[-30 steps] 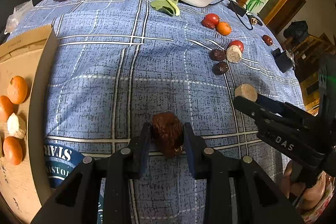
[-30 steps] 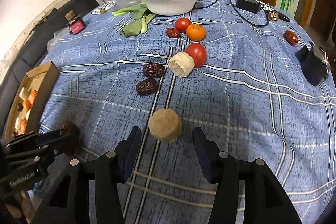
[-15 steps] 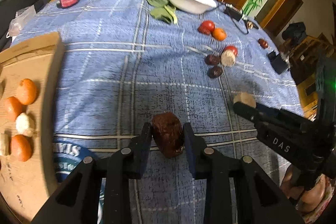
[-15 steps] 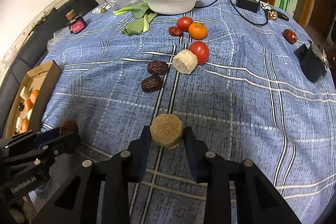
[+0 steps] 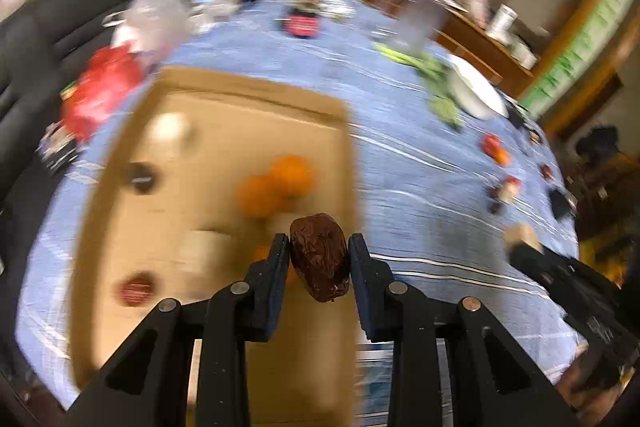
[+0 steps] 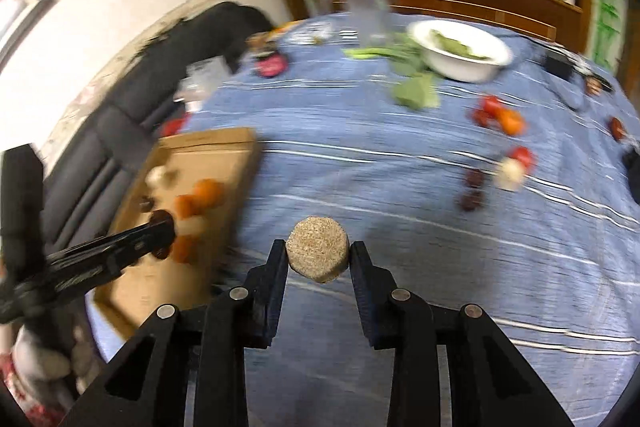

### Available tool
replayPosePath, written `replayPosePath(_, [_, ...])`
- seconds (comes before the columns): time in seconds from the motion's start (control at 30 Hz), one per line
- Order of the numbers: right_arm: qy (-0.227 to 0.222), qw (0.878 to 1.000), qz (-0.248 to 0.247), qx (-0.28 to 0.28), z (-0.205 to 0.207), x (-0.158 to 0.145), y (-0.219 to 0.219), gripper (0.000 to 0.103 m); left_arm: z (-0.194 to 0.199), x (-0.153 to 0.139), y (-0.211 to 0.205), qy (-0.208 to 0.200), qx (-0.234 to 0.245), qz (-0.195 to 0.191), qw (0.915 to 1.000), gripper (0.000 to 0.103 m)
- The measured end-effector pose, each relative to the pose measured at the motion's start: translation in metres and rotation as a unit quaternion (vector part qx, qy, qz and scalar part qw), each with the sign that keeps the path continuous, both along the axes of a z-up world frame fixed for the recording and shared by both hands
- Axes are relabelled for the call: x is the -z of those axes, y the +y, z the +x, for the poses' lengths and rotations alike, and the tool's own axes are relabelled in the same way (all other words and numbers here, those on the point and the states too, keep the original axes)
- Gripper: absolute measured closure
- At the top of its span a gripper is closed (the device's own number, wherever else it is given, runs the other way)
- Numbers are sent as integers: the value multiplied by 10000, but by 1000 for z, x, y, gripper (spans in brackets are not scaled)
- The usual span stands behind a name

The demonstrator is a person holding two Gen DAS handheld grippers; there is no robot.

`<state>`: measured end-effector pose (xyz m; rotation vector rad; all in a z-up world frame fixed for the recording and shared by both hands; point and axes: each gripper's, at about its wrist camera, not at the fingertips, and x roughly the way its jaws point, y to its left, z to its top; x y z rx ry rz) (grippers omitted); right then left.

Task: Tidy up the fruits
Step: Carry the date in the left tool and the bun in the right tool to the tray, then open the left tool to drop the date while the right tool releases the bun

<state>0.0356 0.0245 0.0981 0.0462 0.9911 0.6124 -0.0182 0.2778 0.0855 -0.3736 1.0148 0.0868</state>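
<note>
Carrying a date (image 5: 319, 257) over the box (image 5: 256, 99), your left fingers (image 5: 285, 259) clenched it; your right fingers (image 6: 280, 261) gripped a tan chunk (image 6: 318, 255) beside the box. Several fruits (image 6: 498, 115) remained on the counter (image 6: 360, 155).

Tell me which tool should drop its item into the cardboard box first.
Left. The left tool holds the dark dried date over the cardboard box, while the right tool, gripping the tan round piece, is over the blue tablecloth beside it.

oranges (image 5: 280, 183) in the box (image 5: 256, 95), bowl (image 6: 460, 47) behind it.
</note>
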Motion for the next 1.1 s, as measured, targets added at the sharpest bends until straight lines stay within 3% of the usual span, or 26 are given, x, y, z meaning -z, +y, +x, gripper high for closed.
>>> replayPosePath(0.17, [193, 9978, 114, -616, -25, 3, 71, 68, -4, 12, 54, 268, -356, 226, 9988, 74])
replayPosePath(0.4, [527, 9922, -134, -1125, -51, 38, 143, 68, 1, 33, 87, 501, -285, 491, 9971, 74])
replayPosePath(0.63, [647, 9889, -453, -1257, -57, 69, 172, 68, 0, 43, 97, 612, -211, 560, 9963, 74])
replayPosePath(0.87, [569, 9867, -650, -1380, -64, 78, 189, 67, -3, 38, 100, 624, -149, 553, 9964, 73])
replayPosePath(0.93, [557, 9865, -662, -1393, -66, 77, 190, 67, -4, 34, 99, 584, -158, 549, 9967, 67])
replayPosePath(1.0, [554, 9865, -661, -1394, -67, 75, 191, 65, -5, 27, 98, 496, -203, 567, 9970, 55])
replayPosePath(1.1, [494, 9875, -655, -1344, -66, 68, 190, 59, -6, 15, 95, 381, -210, 656, 9969, 54])
